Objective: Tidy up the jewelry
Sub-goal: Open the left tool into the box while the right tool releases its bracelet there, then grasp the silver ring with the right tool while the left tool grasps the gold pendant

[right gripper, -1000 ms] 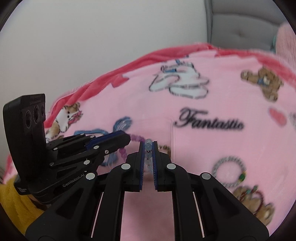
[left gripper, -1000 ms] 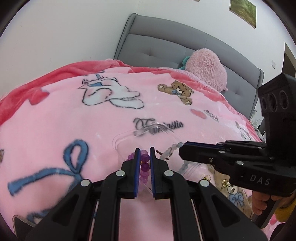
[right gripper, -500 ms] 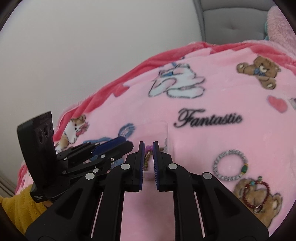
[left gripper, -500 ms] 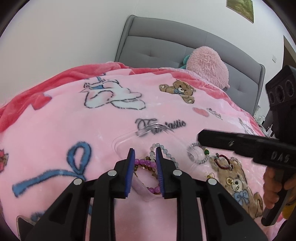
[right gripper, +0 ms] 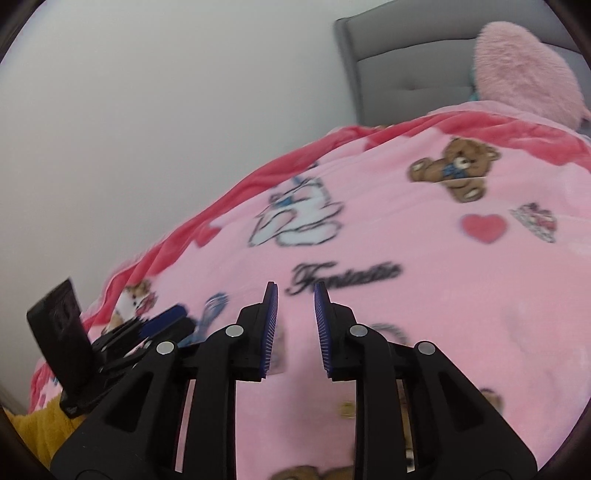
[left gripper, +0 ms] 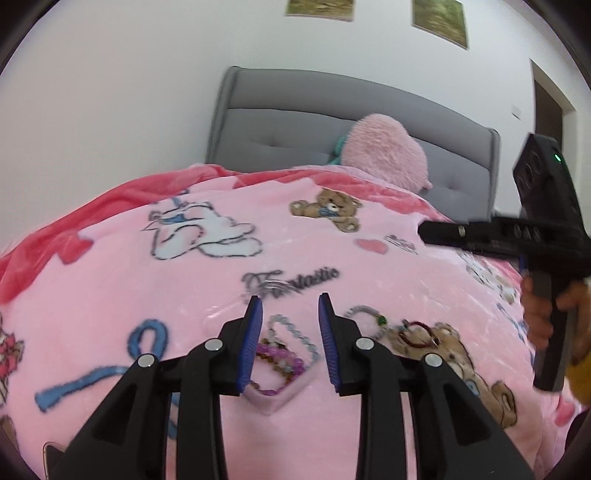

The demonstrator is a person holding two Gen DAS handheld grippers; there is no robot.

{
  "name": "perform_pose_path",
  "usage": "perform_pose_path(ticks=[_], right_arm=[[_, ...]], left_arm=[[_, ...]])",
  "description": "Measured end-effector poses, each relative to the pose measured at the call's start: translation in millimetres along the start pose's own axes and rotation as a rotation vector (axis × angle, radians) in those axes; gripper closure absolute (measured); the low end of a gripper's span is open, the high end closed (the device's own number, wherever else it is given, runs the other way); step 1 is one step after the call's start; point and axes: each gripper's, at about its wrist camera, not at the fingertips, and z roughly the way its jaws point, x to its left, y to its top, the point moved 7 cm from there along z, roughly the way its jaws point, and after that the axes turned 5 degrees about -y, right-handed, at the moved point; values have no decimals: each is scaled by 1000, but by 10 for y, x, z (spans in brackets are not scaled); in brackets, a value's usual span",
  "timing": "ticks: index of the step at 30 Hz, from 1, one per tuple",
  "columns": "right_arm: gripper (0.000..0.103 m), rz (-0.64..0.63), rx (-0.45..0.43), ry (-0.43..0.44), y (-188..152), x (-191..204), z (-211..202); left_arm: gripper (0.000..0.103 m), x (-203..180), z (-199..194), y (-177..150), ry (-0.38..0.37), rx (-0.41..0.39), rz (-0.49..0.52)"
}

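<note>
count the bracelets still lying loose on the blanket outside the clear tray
2: a pale beaded bracelet with a green bead right of the left gripper's jaws, and a dark red bracelet on the printed bear. Others may be hidden.

A pink cartoon blanket [left gripper: 110,280] is covering the bed, a fluffy pink heart pillow [left gripper: 384,151] is leaning against the grey headboard [left gripper: 280,122], and two framed pictures [left gripper: 437,16] are hanging on the white wall [left gripper: 110,92].

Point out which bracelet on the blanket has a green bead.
The pale grey beaded bracelet lying just right of the left tongs: a green bead sits on its right side. The dark red bracelet beside it shows none.
</note>
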Motion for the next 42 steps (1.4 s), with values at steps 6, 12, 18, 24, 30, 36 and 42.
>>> perform_pose_path(ticks=[6,12,18,24,30,36,42], right_arm=[[80,83,-21,-47,4,-403,-232],[76,76,13,-135,-193,-690,-320],[72,19,103,-210,-505,-880,-256],[66,0,203,-207,-791,-964,-124],[65,-35,292,-220,-1011,-972,85],[65,-70,347,-240,-1162,-946,241],[74,-75,379,-266,-1231,-985,329]], left_arm=[[72,-296,37,-40,-40,11,48],[71,-712,134,-51,-58,1,125],[62,-968,525,-274,-17,115,209],[62,-1097,810,-541,17,225,305],[62,-1089,985,-678,-6,328,296],[62,-1029,1103,-782,-25,410,254],[62,-1052,1153,-854,-21,444,275]])
